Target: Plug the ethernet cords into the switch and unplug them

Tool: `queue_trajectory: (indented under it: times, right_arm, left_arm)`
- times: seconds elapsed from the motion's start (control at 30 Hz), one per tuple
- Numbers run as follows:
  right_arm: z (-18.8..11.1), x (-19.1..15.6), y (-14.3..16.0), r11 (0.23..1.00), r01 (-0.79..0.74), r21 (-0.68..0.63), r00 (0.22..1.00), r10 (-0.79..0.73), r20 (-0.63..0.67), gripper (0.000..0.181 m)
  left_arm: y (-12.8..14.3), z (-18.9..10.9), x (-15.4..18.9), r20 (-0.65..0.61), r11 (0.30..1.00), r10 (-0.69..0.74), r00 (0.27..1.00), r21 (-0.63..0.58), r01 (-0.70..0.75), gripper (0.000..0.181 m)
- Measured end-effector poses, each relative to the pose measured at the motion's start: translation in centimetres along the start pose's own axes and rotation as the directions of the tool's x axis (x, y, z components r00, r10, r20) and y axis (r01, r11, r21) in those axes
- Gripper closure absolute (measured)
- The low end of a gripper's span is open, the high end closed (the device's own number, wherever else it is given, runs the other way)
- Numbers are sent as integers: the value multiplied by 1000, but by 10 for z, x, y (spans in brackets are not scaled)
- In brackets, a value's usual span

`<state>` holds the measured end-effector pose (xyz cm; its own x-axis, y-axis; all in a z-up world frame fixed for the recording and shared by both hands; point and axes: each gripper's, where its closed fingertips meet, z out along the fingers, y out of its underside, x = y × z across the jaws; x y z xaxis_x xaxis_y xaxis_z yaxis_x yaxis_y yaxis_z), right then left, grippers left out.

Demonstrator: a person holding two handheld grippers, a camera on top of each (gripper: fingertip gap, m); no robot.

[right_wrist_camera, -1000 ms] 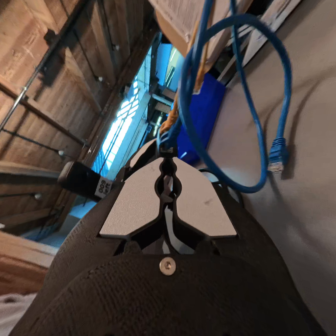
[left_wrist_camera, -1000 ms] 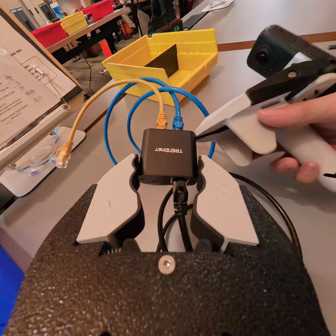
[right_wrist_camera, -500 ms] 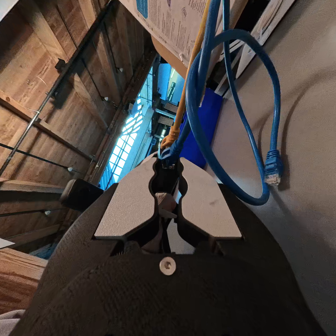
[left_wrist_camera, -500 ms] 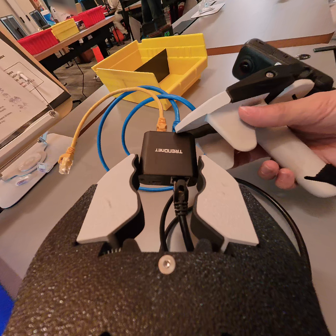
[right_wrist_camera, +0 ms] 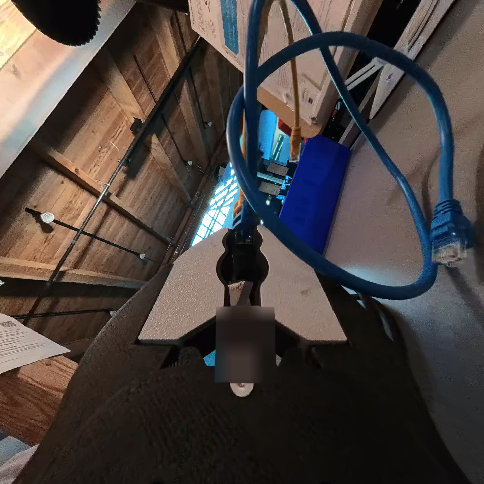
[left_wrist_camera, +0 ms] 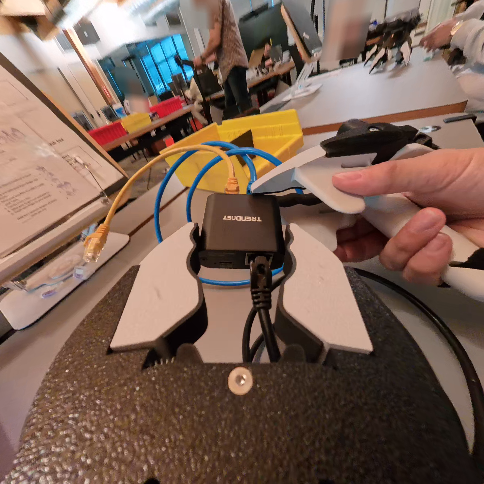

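The left tongs (left_wrist_camera: pixel 241 235) clamp the black switch (left_wrist_camera: pixel 242 225) by its sides and lift it off the table (left_wrist_camera: pixel 432 309), probably to brace it while the right tongs (right_wrist_camera: pixel 242 235), narrowed around the plugged blue cord's connector (right_wrist_camera: pixel 245 222) at the switch's far edge, work it free. The yellow cord (left_wrist_camera: pixel 231 184) sits plugged in beside it, its other plug (left_wrist_camera: pixel 93 242) dangling, and a black cable (left_wrist_camera: pixel 259 277) enters the near port. Behind stands a yellow bin (left_wrist_camera: pixel 282 131) with a dark divider; any contents are hidden.
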<state>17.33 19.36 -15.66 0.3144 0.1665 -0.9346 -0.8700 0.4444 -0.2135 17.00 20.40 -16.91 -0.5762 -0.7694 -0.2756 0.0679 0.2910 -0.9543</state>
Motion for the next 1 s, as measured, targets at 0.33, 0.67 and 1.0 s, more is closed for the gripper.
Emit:
queue_trajectory:
  times: [0.33, 0.67, 1.0]
  right_arm:
    - [-7, -6, -5, 989, -117, 91, 993, 113, 44, 168]
    - [-13, -3, -7, 979, -188, 74, 980, 182, 85, 167]
    - [-15, -5, -15, 989, -125, 78, 992, 122, 39, 166]
  left_arm:
    - [1, 2, 6, 26, 998, 29, 999, 55, -31, 120]
    - [3, 4, 11, -19, 997, -48, 999, 51, 49, 120]
    - [2, 2, 9, -55, 988, -138, 989, 55, 141, 120]
